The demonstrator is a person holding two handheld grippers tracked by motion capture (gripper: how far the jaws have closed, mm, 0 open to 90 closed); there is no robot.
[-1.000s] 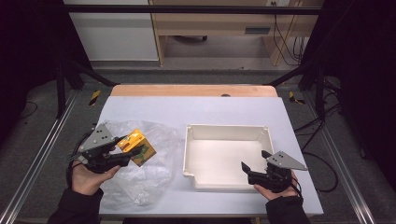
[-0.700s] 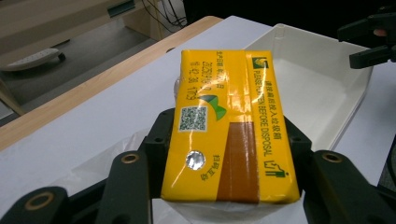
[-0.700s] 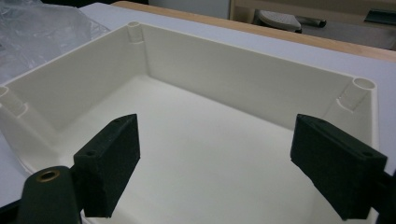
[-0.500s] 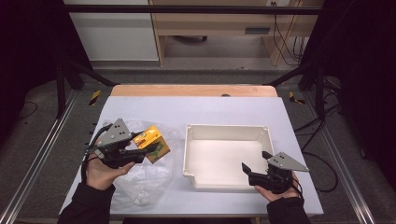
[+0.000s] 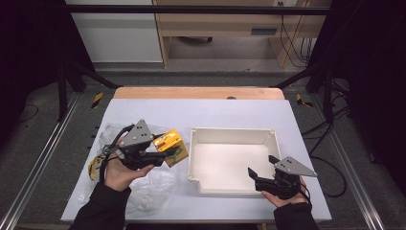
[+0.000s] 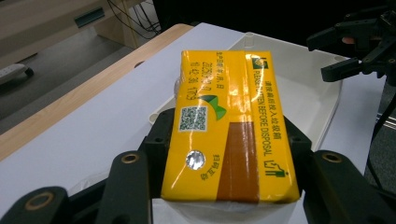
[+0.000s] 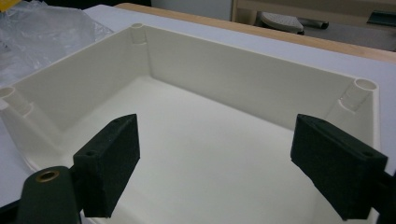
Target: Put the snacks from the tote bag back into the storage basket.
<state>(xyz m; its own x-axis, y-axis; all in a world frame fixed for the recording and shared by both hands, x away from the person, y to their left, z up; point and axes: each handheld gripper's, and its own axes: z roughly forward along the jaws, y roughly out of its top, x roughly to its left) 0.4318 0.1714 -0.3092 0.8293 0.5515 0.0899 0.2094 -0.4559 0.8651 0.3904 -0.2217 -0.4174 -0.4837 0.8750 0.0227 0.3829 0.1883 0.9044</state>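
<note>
My left gripper point(image 5: 167, 152) is shut on a yellow tissue pack point(image 5: 171, 145) with green and brown print, held just left of the white tray point(image 5: 230, 133). In the left gripper view the yellow pack point(image 6: 229, 121) sits squeezed between both black jaws, its far end pointing at the tray point(image 6: 322, 84). My right gripper point(image 5: 261, 171) stands open at the tray's near right corner. In the right gripper view its two jaws stand wide apart over the bare tray floor point(image 7: 210, 154), nothing between them.
A crumpled clear plastic bag point(image 5: 148, 184) lies on the white table point(image 5: 220, 112) under and behind my left hand, with a yellow item point(image 5: 94, 167) at its left edge. The wooden table edge point(image 5: 198, 93) runs along the far side.
My left gripper has carried the yellow pack rightward from over the plastic bag to the tray's left wall. The right gripper has stayed in place, open.
</note>
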